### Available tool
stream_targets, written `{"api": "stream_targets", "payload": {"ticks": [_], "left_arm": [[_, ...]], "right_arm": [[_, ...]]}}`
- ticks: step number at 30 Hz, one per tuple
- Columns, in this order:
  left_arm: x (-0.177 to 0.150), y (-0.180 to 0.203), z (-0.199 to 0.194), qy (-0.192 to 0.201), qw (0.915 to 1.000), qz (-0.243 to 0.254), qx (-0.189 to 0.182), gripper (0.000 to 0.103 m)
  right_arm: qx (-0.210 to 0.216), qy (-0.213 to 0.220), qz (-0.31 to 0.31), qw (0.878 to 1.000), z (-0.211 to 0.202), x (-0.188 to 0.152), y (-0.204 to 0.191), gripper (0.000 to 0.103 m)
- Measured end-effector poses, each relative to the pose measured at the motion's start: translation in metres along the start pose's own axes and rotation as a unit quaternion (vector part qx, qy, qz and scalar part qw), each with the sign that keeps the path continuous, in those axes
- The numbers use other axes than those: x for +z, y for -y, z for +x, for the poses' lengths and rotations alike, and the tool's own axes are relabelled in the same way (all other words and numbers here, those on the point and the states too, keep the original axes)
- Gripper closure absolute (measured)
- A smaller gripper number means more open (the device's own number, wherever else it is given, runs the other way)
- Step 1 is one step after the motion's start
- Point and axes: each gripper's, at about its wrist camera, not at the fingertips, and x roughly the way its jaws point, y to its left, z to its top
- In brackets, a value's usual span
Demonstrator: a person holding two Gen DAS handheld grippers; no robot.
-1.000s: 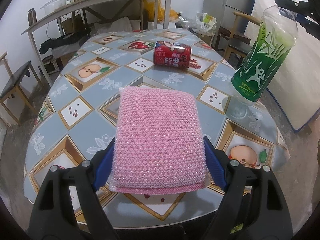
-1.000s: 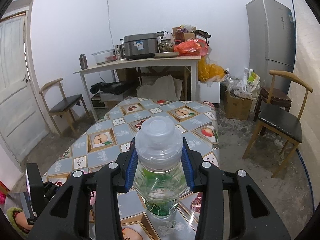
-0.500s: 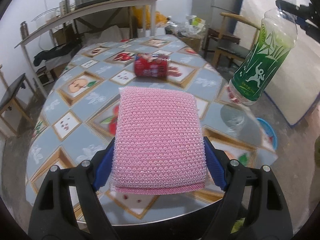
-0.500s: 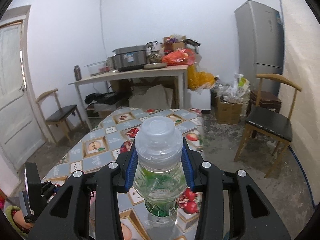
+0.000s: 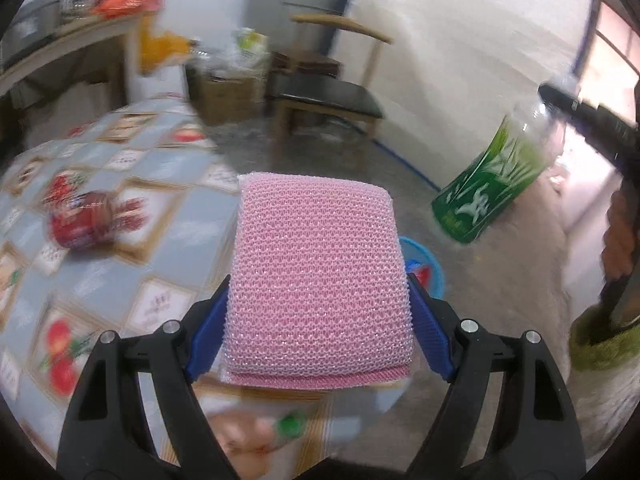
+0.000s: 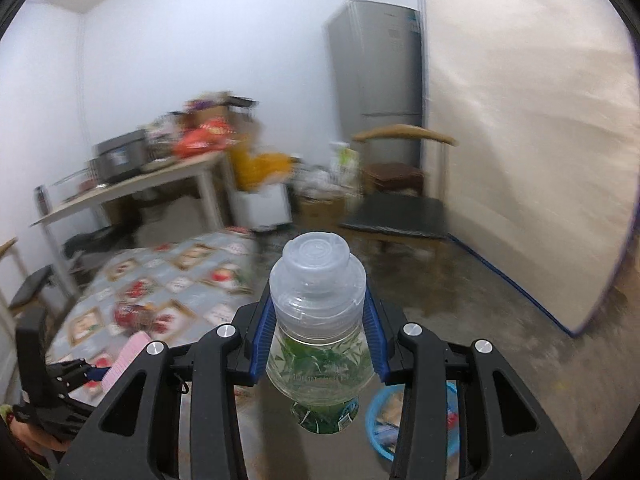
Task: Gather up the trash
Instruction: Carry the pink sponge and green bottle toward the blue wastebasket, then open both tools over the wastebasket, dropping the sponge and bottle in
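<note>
Walls: plain white point(image 6: 192, 40), meeting at a corner on the left.
Floor: bare grey concrete point(image 6: 500, 340), mottled and stained.
Refrigerator: tall, silver point(image 6: 376, 80), against the back wall.
Mattress: pale, blue-edged point(image 6: 528, 152), upright, leaning at the right beside the refrigerator.
Chair: wooden, curved backrest, dark seat point(image 5: 328, 96), in front of the refrigerator.
Side table: long, pale-legged point(image 6: 160, 180), along the back wall, cluttered on top.
Dining table: fruit-patterned cloth point(image 5: 168, 168), lower left.
Boxes: cardboard point(image 5: 228, 92), on the floor near the chair.
Light: even and indoor; a bright opening point(image 5: 612, 52) at far right, left wrist view.
</note>
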Motion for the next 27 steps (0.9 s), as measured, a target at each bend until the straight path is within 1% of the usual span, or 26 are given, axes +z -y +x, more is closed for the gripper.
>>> {"api": "stream_targets", "payload": {"ticks": [1, 4, 7, 9, 10, 12, 14, 18, 20, 21, 23, 25, 26, 27], "left_arm": [[0.008, 0.012, 0.015, -0.01, 0.9997, 0.003, -0.023, 0.025], [0.025, 0.039, 0.055, -0.045, 0.997, 0.008, -0.062, 0.025], [0.038, 0.068, 0.1, -0.081, 0.9929, 0.019, -0.085, 0.025], [0.043, 0.082, 0.129, -0.106, 0.9899, 0.026, -0.09, 0.025], [0.046, 0.093, 0.149, -0.124, 0.9879, 0.032, -0.087, 0.025], [0.049, 0.11, 0.179, -0.144, 0.9843, 0.044, -0.093, 0.025], [0.05, 0.126, 0.207, -0.163, 0.9811, 0.052, -0.091, 0.025], [0.053, 0.15, 0.264, -0.194, 0.9751, 0.049, -0.096, 0.025], [0.055, 0.157, 0.289, -0.205, 0.9727, 0.044, -0.099, 0.025], [0.057, 0.16, 0.301, -0.21, 0.9724, 0.04, -0.093, 0.025], [0.06, 0.166, 0.324, -0.221, 0.9701, 0.036, -0.094, 0.025], [0.063, 0.169, 0.344, -0.23, 0.9672, 0.014, -0.106, 0.021], [0.063, 0.168, 0.351, -0.235, 0.9659, 0.005, -0.108, 0.015], [0.063, 0.167, 0.359, -0.241, 0.965, -0.003, -0.105, 0.014]], "right_arm": [[-0.013, -0.005, 0.007, 1.0, 0.002, -0.004, 0.011, 0.064], [-0.059, -0.023, 0.029, 0.998, 0.011, -0.022, 0.049, 0.064], [-0.095, -0.038, 0.049, 0.993, 0.024, -0.043, 0.081, 0.064], [-0.115, -0.052, 0.068, 0.99, 0.037, -0.058, 0.103, 0.064], [-0.118, -0.057, 0.077, 0.988, 0.042, -0.064, 0.111, 0.064], [-0.121, -0.068, 0.099, 0.985, 0.053, -0.079, 0.129, 0.064], [-0.123, -0.08, 0.123, 0.981, 0.067, -0.095, 0.147, 0.064], [-0.122, -0.103, 0.173, 0.972, 0.097, -0.124, 0.179, 0.064], [-0.12, -0.107, 0.193, 0.968, 0.108, -0.134, 0.193, 0.064], [-0.119, -0.108, 0.207, 0.965, 0.116, -0.14, 0.202, 0.064], [-0.119, -0.104, 0.225, 0.961, 0.127, -0.149, 0.212, 0.063], [-0.115, -0.099, 0.244, 0.958, 0.139, -0.161, 0.224, 0.063], [-0.111, -0.101, 0.256, 0.955, 0.148, -0.17, 0.231, 0.063], [-0.107, -0.107, 0.268, 0.951, 0.158, -0.18, 0.239, 0.061]]}}
